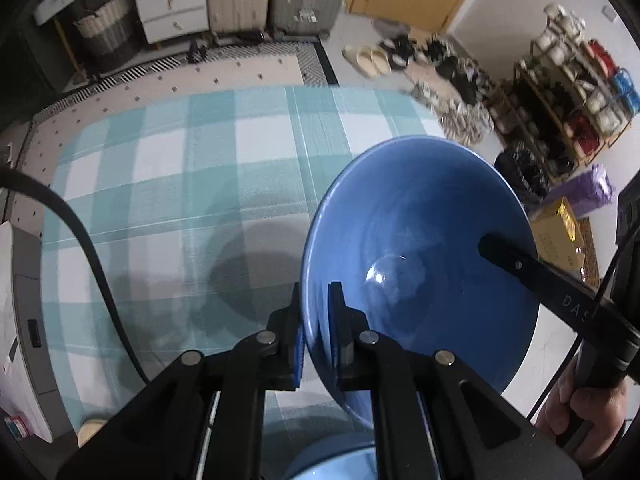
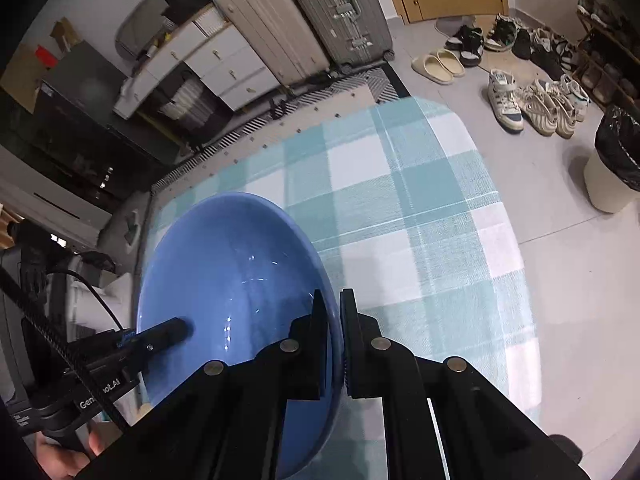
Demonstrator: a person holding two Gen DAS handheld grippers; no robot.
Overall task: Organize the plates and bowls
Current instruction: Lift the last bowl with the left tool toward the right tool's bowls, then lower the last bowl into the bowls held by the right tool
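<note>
Blue bowl (image 1: 420, 264) pinched on opposite rims: our left gripper (image 1: 316, 336) clamps near-left rim, our right gripper (image 2: 334, 344) clamps far-right rim. Bowl held in air between both, tilted, above checked cloth (image 1: 180, 184). Second blue dish (image 1: 332, 464) sits directly below; neither hand nearer, we judge stacking needs level descent.

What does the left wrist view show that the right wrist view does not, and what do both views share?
Only the left wrist view shows a second blue dish below and a wicker basket. Only the right wrist view shows a lined waste bin. Both show the blue bowl, clamped on opposite rims by the left gripper and right gripper, above the checked cloth.
</note>
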